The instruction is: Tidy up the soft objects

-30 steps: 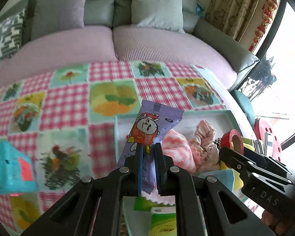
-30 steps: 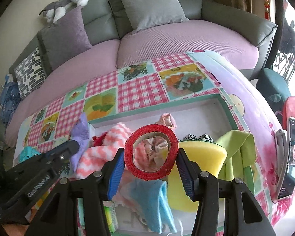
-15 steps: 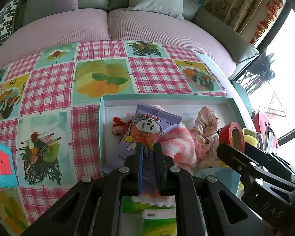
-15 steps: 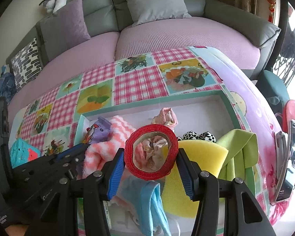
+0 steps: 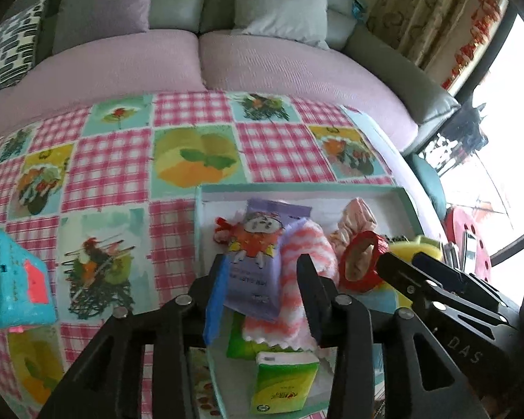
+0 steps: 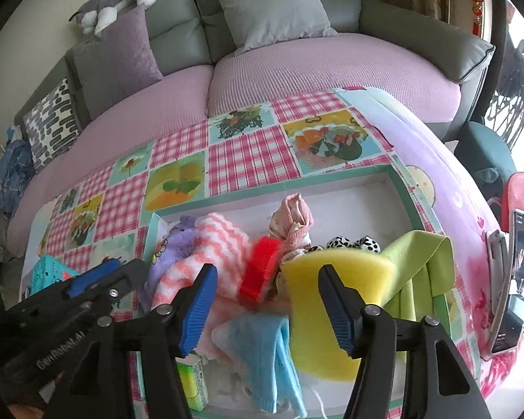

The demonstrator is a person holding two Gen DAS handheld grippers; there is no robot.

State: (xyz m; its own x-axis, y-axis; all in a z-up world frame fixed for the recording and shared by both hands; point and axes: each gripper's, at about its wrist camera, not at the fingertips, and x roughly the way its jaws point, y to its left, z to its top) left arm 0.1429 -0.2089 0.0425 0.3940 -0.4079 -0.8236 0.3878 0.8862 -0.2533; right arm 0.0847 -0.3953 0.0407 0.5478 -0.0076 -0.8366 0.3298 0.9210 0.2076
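A teal-rimmed white box (image 5: 297, 188) (image 6: 400, 183) sits on the checked tablecloth. In it lie a purple packet (image 5: 258, 262) (image 6: 173, 253), a pink-and-white fuzzy cloth (image 5: 305, 255) (image 6: 220, 248), a red tape roll (image 5: 361, 265) (image 6: 262, 272), a pink scrunchie (image 6: 291, 216), a yellow sponge (image 6: 328, 300), a blue cloth (image 6: 269, 352), a green cloth (image 6: 419, 265) and a green tissue pack (image 5: 283, 384). My left gripper (image 5: 262, 293) is open just above the purple packet. My right gripper (image 6: 265, 296) is open and empty above the tape roll.
A teal toy house (image 5: 10, 279) stands on the table's left. A purple and grey sofa (image 6: 297, 80) with cushions lies behind. A phone on a stand (image 6: 513, 279) and a red stool (image 5: 471, 244) are at the right.
Both grippers have opened. The left let go of the purple packet, which now lies in the box. The right released the red tape roll, which dropped onto the soft items.
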